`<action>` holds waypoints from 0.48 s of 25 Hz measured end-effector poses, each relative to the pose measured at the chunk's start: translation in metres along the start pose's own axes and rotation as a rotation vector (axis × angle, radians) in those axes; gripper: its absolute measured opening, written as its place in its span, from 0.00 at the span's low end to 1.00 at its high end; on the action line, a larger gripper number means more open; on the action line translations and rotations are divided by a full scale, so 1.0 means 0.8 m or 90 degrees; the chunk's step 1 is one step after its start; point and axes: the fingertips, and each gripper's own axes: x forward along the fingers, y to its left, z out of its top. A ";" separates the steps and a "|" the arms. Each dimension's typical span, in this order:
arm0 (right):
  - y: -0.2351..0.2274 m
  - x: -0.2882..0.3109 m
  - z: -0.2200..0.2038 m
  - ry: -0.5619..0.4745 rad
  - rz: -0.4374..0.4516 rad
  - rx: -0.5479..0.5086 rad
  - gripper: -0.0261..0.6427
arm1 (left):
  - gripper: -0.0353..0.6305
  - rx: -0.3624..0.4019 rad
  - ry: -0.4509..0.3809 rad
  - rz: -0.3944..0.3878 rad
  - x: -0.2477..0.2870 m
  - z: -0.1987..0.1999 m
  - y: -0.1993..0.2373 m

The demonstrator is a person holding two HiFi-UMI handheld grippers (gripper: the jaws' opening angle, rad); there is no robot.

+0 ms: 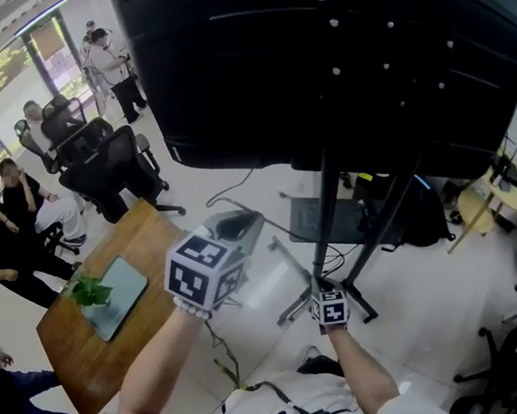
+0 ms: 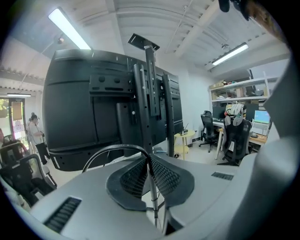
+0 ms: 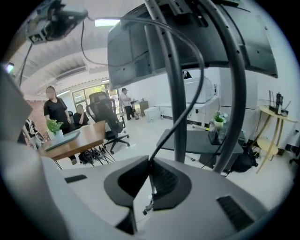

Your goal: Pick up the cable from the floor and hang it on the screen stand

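A large black screen (image 1: 317, 59) filled the top of the head view, carried on a dark screen stand (image 1: 325, 206) whose poles ran down to feet on the pale floor. To the left stood a wooden table (image 1: 77, 355) with a small green plant (image 1: 89, 291) on it, and behind that a black office chair (image 1: 109, 170) and several people (some seated, some standing by the windows). The left gripper (image 1: 249, 219) was raised in front of the stand, level with the screen's lower edge, while the right gripper (image 1: 326, 288) sat lower, close to the foot of the pole. In the left gripper view, the left gripper (image 2: 149, 164) had its jaws pressed together on the cable (image 2: 117, 146), which arched out of the pads and fell away to the left. In the right gripper view, the right gripper (image 3: 150, 166) was likewise clamped on the cable (image 3: 187, 110), which climbed from the pads, crossed in front of the stand's poles and curved back overhead. Whether it rested on the stand could not be made out.
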 end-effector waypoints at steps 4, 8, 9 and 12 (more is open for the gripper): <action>-0.020 -0.056 0.059 -0.079 -0.018 0.000 0.08 | 0.07 -0.019 0.027 0.006 0.019 -0.044 0.003; -0.050 -0.118 0.154 -0.147 -0.047 -0.055 0.08 | 0.07 0.011 0.054 0.016 0.026 -0.075 0.001; -0.055 -0.135 0.182 -0.158 -0.048 -0.078 0.08 | 0.07 0.022 0.060 0.023 0.028 -0.080 0.004; -0.058 -0.188 0.257 -0.169 -0.027 -0.135 0.08 | 0.08 0.029 0.060 0.042 0.033 -0.079 0.016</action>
